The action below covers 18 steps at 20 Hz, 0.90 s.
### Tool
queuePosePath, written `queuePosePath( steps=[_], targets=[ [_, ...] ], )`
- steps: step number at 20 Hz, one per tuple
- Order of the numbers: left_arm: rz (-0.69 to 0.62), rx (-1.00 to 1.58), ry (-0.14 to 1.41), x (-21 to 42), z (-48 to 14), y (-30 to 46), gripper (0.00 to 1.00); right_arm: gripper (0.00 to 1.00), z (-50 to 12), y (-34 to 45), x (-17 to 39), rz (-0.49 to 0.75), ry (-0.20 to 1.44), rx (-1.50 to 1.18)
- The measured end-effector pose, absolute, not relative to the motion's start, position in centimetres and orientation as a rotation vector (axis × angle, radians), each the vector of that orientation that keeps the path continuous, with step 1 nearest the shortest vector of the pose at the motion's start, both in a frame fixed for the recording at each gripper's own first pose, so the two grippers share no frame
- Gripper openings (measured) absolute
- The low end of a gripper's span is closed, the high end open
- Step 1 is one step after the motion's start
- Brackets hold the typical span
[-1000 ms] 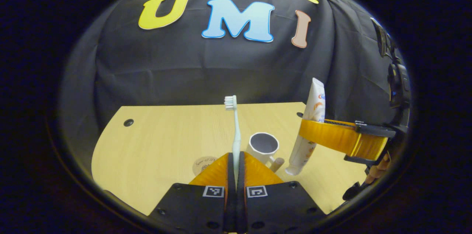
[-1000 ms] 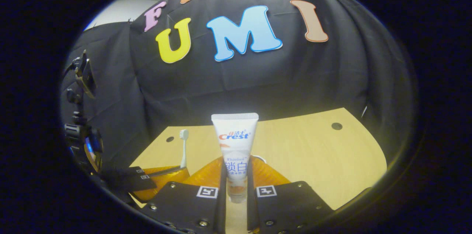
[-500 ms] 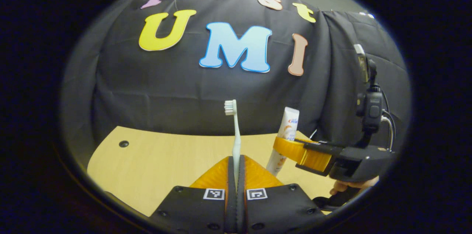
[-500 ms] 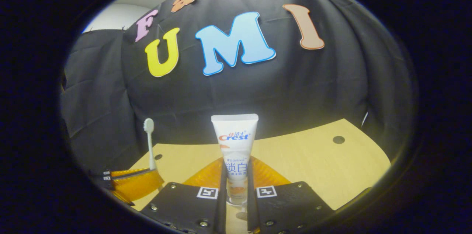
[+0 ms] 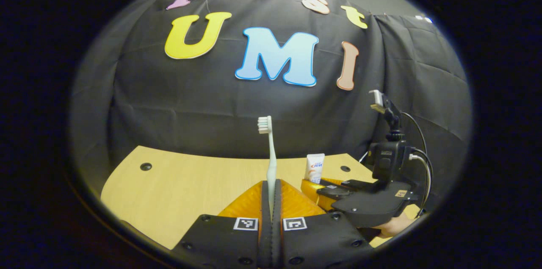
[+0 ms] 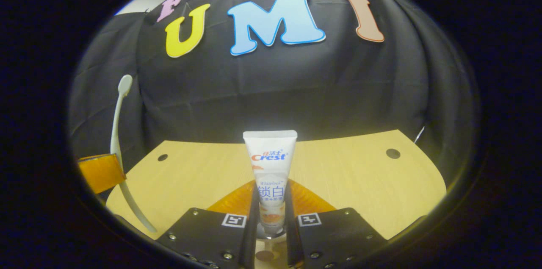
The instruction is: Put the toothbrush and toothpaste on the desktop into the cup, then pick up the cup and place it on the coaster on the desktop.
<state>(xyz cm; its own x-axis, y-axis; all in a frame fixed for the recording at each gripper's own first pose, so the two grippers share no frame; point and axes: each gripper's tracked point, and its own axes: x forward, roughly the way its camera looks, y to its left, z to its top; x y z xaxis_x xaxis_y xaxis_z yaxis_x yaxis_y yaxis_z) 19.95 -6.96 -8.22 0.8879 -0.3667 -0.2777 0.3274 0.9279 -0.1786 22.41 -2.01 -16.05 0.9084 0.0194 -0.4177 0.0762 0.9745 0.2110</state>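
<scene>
Above wooden desk, fingers clamped: left on pale upright toothbrush, right on white toothpaste.

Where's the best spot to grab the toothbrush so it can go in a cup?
Low on the thin handle, pinched from its two sides, as the left gripper does now. The toothbrush stands upright with its bristles on top. In the right gripper view its handle end hangs free below the jaws, so that end could probably drop in first.

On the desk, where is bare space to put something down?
Bare wood spans the desk from the toothpaste to the far-right hole, and left of the toothbrush toward the other hole. It is crowded where the right gripper sits beside the left gripper.
</scene>
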Motion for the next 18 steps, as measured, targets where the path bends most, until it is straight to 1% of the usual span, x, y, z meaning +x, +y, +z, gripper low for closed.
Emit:
queuePosePath(
  steps=[1, 2, 3, 4, 5, 6, 7, 8, 9, 13, 14, 15, 17, 18],
  targets=[
    [-0.362, -0.133, 0.319, 19.9, -8.4, -7.0, 0.07, 0.28, -16.6, -1.9, 22.2, -0.030, 0.450, 0.216],
    [-0.361, -0.135, 0.324, 19.9, -8.6, -6.9, 0.08, 0.31, -17.1, -1.8, 22.1, -0.030, 0.467, 0.204],
    [-0.361, -0.139, 0.329, 20.0, -8.7, -6.9, 0.08, 0.31, -17.4, -1.7, 21.9, -0.025, 0.480, 0.194],
    [-0.360, -0.143, 0.333, 19.9, -8.9, -6.8, 0.08, 0.28, -17.8, -1.5, 21.8, -0.020, 0.493, 0.185],
    [-0.361, -0.146, 0.339, 19.9, -9.0, -6.9, 0.07, 0.33, -18.1, -1.5, 21.7, -0.017, 0.503, 0.175],
    [-0.360, -0.150, 0.344, 19.9, -9.1, -6.9, 0.07, 0.28, -18.4, -1.4, 21.4, -0.015, 0.514, 0.164],
    [-0.361, -0.155, 0.349, 19.9, -9.3, -6.9, 0.07, 0.28, -18.5, -1.3, 21.2, -0.014, 0.519, 0.155],
    [-0.358, -0.159, 0.355, 19.8, -9.4, -6.9, 0.07, 0.36, -18.7, -1.3, 21.1, -0.013, 0.527, 0.145],
    [-0.357, -0.164, 0.358, 19.9, -9.5, -6.8, 0.07, 0.36, -18.6, -1.2, 21.0, -0.010, 0.521, 0.140],
    [-0.353, -0.178, 0.361, 19.9, -9.7, -6.9, 0.07, 0.46, -17.7, -1.2, 20.1, -0.009, 0.507, 0.097],
    [-0.355, -0.182, 0.362, 19.9, -9.8, -6.9, 0.07, 0.54, -17.3, -1.4, 20.1, -0.016, 0.499, 0.087],
    [-0.357, -0.188, 0.360, 20.0, -9.9, -6.9, 0.07, 0.54, -16.7, -1.5, 19.9, -0.014, 0.492, 0.087],
    [-0.364, -0.208, 0.356, 20.1, -10.3, -6.9, 0.07, 0.67, -15.6, -1.9, 18.8, -0.026, 0.478, 0.097],
    [-0.378, -0.228, 0.352, 20.0, -10.3, -7.2, 0.07, 0.69, -14.8, -2.3, 18.3, -0.038, 0.462, 0.104]
  ],
)
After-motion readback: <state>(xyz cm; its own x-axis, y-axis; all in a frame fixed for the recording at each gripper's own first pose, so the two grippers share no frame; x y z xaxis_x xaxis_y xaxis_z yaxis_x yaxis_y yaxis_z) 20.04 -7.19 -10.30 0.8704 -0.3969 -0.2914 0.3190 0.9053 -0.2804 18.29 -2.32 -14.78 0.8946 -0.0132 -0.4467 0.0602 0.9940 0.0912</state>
